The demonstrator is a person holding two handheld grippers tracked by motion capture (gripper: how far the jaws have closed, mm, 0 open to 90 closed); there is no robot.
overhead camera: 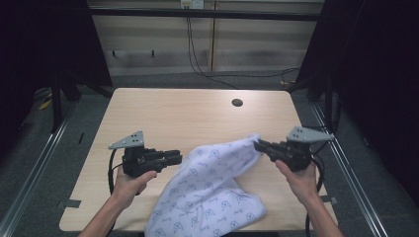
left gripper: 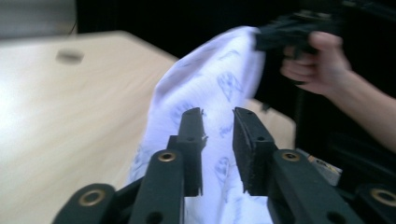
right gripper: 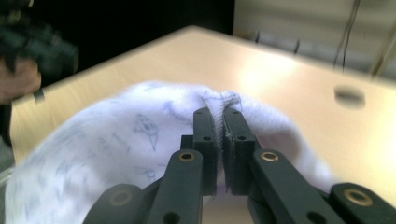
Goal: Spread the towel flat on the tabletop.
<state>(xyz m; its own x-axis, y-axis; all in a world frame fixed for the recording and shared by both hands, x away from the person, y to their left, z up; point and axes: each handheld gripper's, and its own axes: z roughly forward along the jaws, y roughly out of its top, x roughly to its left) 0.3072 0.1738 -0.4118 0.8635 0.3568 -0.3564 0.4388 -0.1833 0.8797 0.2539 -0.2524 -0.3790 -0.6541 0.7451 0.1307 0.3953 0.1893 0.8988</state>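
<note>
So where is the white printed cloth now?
In the high view, the white printed cloth lies at the table's near edge, its upper corner lifted by the right gripper.

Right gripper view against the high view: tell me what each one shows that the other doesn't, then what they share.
Right gripper view alone: the cloth's stitched edge pinched between the right gripper's shut jaws.

High view alone: both forearms, the grey plates on the grippers, the floor and back wall, the cloth's lower part spilling over the table's near edge, and the left gripper apart from the cloth.

Both: the white printed cloth, the wooden table, its round hole.
</note>
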